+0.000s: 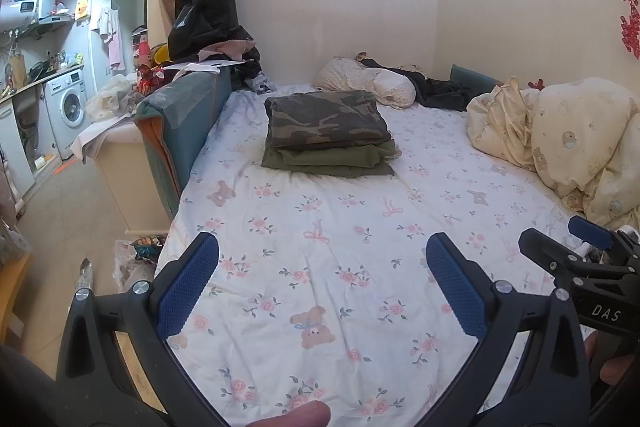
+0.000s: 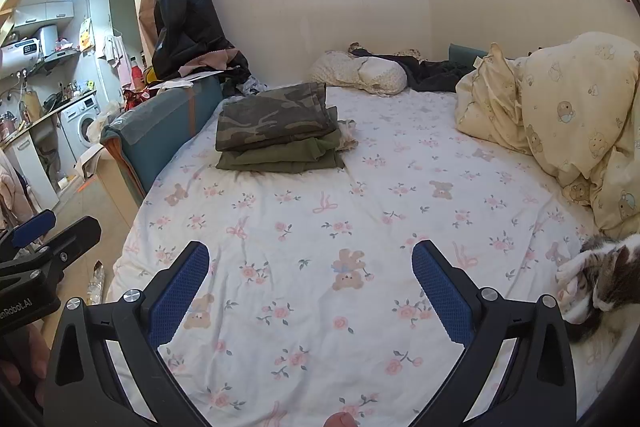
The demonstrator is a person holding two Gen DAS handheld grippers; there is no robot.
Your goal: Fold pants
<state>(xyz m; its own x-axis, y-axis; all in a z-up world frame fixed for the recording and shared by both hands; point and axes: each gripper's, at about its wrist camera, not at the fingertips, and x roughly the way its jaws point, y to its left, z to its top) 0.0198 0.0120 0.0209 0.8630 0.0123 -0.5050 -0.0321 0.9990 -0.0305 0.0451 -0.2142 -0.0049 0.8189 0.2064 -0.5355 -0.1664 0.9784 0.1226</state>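
Both tools held above the near part of the bed [image 1: 320,267], side by side. Left tool [image 1: 322,253]: fingers spread wide, holding nothing. Right tool [image 2: 310,261]: likewise released and empty. Camouflage pants [image 1: 326,121] lie folded on top of folded olive pants [image 1: 332,159], stacked mid-bed toward the headboard side. A cat [image 2: 600,279] lies at the right edge.
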